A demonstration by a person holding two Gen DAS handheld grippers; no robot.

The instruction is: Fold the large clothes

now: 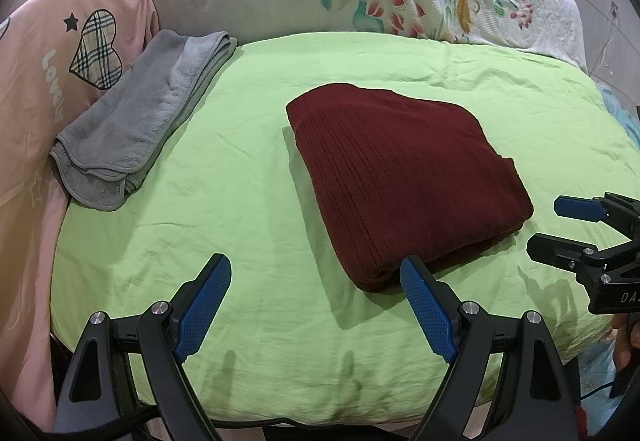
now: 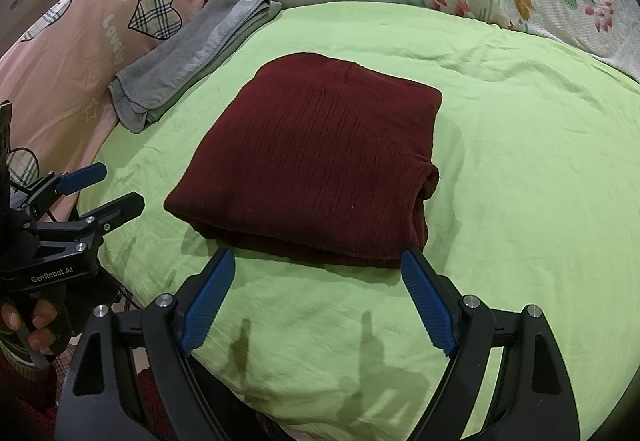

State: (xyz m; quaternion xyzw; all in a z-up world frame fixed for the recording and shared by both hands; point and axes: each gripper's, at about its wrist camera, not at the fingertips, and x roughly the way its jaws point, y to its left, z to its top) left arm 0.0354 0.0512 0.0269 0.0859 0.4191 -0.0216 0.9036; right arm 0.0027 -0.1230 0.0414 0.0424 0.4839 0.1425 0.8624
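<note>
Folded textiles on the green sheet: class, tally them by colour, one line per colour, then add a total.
Dark red ribbed knit garment, folded: 1
Grey terry towel, folded: 1
Total: 2
Both lie on the light green bed sheet; neither gripper holds anything.

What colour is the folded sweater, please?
Dark maroon with ribbed knit lines, clearest in the right wrist view: sweater.

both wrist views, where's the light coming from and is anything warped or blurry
Left wrist view: the gripper's shadows fall toward the camera on the green sheet, so light comes from ahead and above; fisheye bows the bed edge. Right wrist view: the same near shadows; the maroon sweater is sharp, corners vignetted black.
</note>
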